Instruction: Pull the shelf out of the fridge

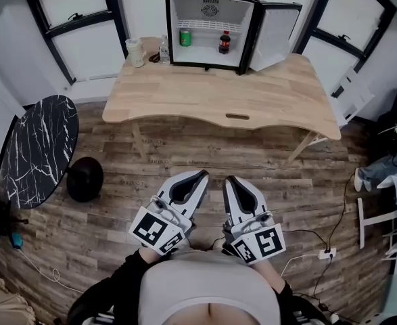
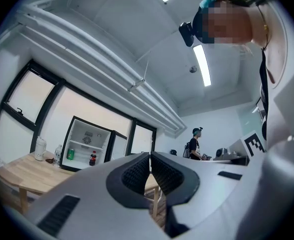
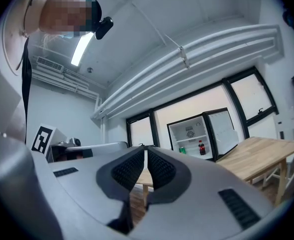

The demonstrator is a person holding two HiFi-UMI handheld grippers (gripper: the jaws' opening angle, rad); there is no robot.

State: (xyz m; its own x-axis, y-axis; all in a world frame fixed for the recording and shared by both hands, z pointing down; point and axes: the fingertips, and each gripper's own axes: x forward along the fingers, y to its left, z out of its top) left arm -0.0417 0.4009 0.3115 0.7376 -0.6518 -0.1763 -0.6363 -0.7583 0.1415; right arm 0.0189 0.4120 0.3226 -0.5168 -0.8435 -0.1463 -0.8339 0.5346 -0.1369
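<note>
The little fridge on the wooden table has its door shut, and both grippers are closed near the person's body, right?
Not quite: the head view shows the fridge door swung open, a green can and dark bottle visible inside. The rest holds: the fridge sits on the wooden table, and the left gripper and right gripper are closed near the person's body.

The white-and-grey left gripper (image 1: pixel 198 176) and white-and-grey right gripper (image 1: pixel 231 181) are held side by side at the waist, jaws pressed together, empty
</note>
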